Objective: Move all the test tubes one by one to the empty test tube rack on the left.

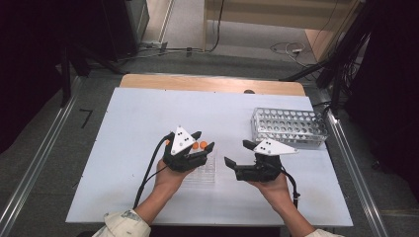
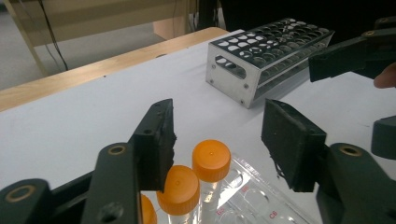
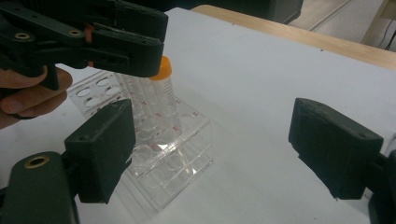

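Three clear tubes with orange caps (image 2: pixel 211 160) stand in a clear plastic rack (image 1: pixel 205 173) near the table's front middle. My left gripper (image 1: pixel 204 139) hovers just above them with its jaws apart; the caps (image 1: pixel 199 145) lie below and between the pads, and nothing is pinched. From the right gripper view the left gripper (image 3: pixel 116 42) covers the tube tops, with one orange cap (image 3: pixel 163 70) peeking out. To the right of the clear rack (image 3: pixel 173 177), my right gripper (image 1: pixel 236 152) is open and holds nothing.
A perforated metal tube rack (image 1: pixel 289 127) stands at the table's back right, also seen beyond the left jaws (image 2: pixel 266 60). A white sheet (image 1: pixel 148 128) covers the wooden table. Cables trail from both grippers toward the front edge.
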`<state>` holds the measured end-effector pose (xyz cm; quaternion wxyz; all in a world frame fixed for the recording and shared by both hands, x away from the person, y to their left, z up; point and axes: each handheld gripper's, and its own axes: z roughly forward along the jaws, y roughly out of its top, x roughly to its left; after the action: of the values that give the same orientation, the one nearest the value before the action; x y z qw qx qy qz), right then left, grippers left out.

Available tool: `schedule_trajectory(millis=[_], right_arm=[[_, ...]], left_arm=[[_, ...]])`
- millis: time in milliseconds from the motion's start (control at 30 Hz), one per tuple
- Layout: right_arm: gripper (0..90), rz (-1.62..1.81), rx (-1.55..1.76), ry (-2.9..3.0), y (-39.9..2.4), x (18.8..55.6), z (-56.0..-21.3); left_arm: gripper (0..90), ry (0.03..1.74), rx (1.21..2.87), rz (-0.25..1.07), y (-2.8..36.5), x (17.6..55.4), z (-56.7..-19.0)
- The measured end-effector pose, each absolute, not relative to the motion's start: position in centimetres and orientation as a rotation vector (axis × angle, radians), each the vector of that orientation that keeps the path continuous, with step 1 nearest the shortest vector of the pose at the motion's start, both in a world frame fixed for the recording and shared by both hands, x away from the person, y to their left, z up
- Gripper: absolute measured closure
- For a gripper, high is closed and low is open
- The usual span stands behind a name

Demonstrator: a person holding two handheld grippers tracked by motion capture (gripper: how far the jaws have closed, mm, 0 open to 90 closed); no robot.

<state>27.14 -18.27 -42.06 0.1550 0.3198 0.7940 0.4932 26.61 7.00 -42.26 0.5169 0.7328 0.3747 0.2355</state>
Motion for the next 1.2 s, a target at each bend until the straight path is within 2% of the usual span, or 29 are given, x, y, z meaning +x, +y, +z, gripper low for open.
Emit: schedule_trajectory(millis=[533,1200], right_arm=[[13.4,1.414,0.943,2.240,-19.0,27.3,-42.1],[13.3,1.417,0.975,2.203,-20.2,27.3,-42.0]], left_arm=[[26.8,0.929,1.707,0.519,8.1,25.9,-41.4],[24.8,0.969,1.676,0.511,10.6,25.2,-41.5]])
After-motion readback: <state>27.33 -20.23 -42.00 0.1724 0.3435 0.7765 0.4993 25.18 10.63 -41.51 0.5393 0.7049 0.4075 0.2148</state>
